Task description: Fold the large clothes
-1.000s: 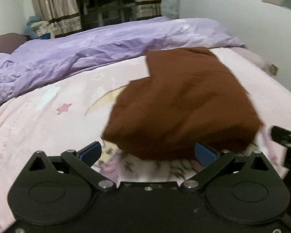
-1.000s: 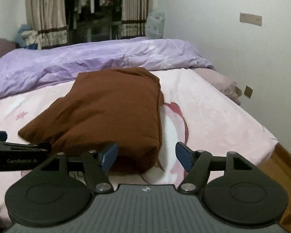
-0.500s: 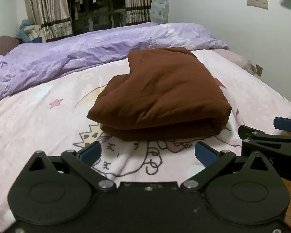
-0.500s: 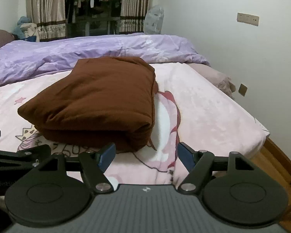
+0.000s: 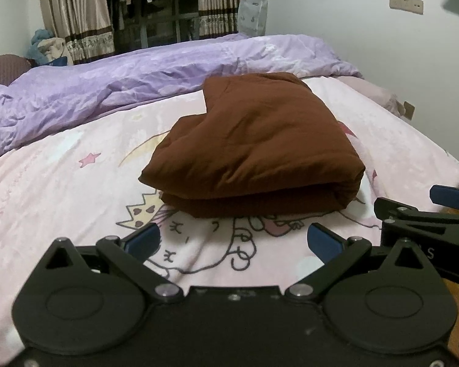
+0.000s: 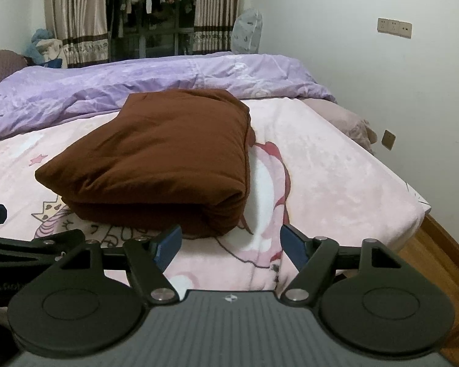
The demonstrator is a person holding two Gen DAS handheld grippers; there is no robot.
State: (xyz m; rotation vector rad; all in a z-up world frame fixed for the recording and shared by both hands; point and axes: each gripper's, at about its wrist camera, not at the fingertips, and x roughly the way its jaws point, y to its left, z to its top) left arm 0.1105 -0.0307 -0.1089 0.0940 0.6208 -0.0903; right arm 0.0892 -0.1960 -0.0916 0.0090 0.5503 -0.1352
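Note:
A brown garment [image 5: 254, 150] lies folded into a thick rectangular bundle on the pink cartoon-print bedsheet [image 5: 61, 202]. It also shows in the right wrist view [image 6: 156, 162]. My left gripper [image 5: 234, 240] is open and empty, a little in front of the bundle's near edge. My right gripper [image 6: 229, 243] is open and empty, in front of the bundle's near right corner. The right gripper also shows at the right edge of the left wrist view [image 5: 425, 214].
A rumpled purple duvet [image 5: 137, 82] lies across the far side of the bed. A white wall [image 6: 367, 76] runs along the right. The bed's right edge drops to a wooden floor [image 6: 437, 250]. Curtains [image 6: 76, 18] and hanging clothes stand at the back.
Both grippers have drawn back from the brown garment toward the near edge of the bed. The garment has settled from a lifted, blurred flap into a still folded bundle.

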